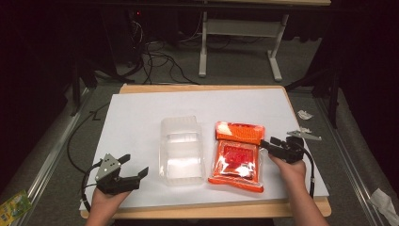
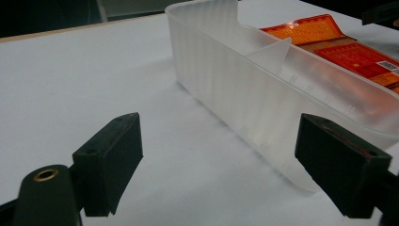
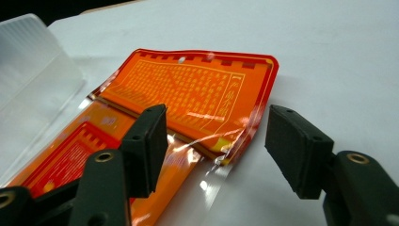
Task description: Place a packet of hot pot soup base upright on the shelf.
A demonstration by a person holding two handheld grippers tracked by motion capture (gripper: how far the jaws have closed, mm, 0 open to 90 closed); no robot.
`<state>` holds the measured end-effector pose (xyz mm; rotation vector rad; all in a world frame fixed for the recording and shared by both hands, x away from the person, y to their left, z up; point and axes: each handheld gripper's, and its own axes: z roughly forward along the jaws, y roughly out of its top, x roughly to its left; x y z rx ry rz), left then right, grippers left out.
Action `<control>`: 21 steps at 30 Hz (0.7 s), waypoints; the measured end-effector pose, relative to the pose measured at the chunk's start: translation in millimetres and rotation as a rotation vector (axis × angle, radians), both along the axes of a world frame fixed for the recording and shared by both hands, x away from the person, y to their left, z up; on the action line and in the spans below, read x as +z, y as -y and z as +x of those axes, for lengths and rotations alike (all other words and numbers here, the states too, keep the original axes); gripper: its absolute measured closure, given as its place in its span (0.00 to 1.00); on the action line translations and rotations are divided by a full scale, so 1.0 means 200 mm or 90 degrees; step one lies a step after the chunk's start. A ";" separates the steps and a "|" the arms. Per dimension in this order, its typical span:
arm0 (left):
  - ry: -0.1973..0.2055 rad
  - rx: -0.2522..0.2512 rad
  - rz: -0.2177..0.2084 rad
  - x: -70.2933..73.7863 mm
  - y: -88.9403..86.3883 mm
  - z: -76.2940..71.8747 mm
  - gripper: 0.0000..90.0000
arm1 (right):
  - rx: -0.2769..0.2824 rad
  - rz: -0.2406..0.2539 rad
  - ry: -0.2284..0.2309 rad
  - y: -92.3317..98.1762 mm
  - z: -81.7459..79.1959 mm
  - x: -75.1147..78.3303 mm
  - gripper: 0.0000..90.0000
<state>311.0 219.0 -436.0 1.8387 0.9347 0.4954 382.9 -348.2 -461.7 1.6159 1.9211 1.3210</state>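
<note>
A clear plastic tray [image 1: 181,148] lies in the middle of the white sheet; in the left gripper view the tray [image 2: 263,94] is right of centre. An orange and red plastic packet [image 1: 237,155] lies flat just to its right. My left gripper [image 1: 133,165] stands open at the front left, apart from the tray, with nothing between its fingers [image 2: 110,160]. My right gripper [image 1: 268,142] is open at the packet's right edge. In the right gripper view its jaws straddle the edge of the packet [image 3: 197,99], one fingertip [image 3: 150,141] over the packet, the other on the sheet.
The white sheet [image 1: 141,113] covers a wooden tabletop [image 1: 197,88]. Small metal parts [image 1: 305,134] and a crumpled scrap [image 1: 305,114] lie off the table's right side. A green wrapper [image 1: 14,205] lies at the lower left. Cables [image 1: 155,61] and table legs [image 1: 203,47] stand beyond.
</note>
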 end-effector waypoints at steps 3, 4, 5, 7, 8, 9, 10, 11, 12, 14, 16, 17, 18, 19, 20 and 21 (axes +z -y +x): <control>-0.002 0.001 -0.002 0.00 0.00 0.00 0.18 | -0.006 0.021 -0.016 0.01 0.09 -0.01 0.37; -0.003 0.001 0.000 0.00 0.00 0.00 0.18 | -0.009 0.025 -0.023 0.01 0.12 -0.02 0.34; -0.003 0.002 -0.001 0.00 0.00 0.00 0.18 | -0.015 0.028 -0.028 0.01 0.15 -0.02 0.34; -0.001 0.005 -0.003 0.00 0.00 0.00 0.18 | -0.024 0.036 -0.037 0.02 0.21 -0.04 0.33; 0.000 0.006 -0.004 0.00 -0.01 0.00 0.18 | -0.032 0.060 -0.051 0.01 0.25 -0.07 0.33; 0.000 0.006 -0.005 0.00 -0.01 -0.01 0.18 | -0.038 0.059 -0.060 0.01 0.27 -0.08 0.33; 0.000 0.006 -0.005 0.00 -0.01 -0.01 0.18 | -0.038 0.059 -0.060 0.01 0.27 -0.08 0.33; 0.001 0.006 -0.004 0.00 -0.01 -0.01 0.18 | -0.038 0.064 -0.078 0.00 0.30 -0.10 0.35; 0.001 0.006 -0.004 0.00 -0.01 -0.01 0.18 | -0.038 0.064 -0.078 0.00 0.30 -0.10 0.35; 0.001 0.005 -0.003 0.00 -0.01 -0.01 0.18 | -0.040 0.065 -0.084 0.00 0.33 -0.09 0.38; 0.002 0.004 -0.004 0.00 -0.01 -0.01 0.18 | -0.041 0.063 -0.093 0.00 0.34 -0.09 0.42; 0.003 0.002 -0.003 0.00 -0.01 -0.01 0.18 | -0.037 0.064 -0.101 -0.01 0.35 -0.10 0.48; 0.003 0.002 -0.003 0.00 -0.01 -0.01 0.18 | -0.037 0.064 -0.101 -0.01 0.35 -0.10 0.48; 0.004 0.002 -0.001 0.01 -0.01 -0.01 0.18 | -0.041 0.062 -0.100 -0.01 0.35 -0.10 0.54; 0.004 0.002 0.000 0.01 0.00 -0.01 0.18 | -0.037 0.067 -0.108 -0.02 0.36 -0.10 0.66; 0.004 0.001 -0.001 0.01 0.00 -0.01 0.18 | -0.041 0.062 -0.104 -0.02 0.35 -0.10 0.74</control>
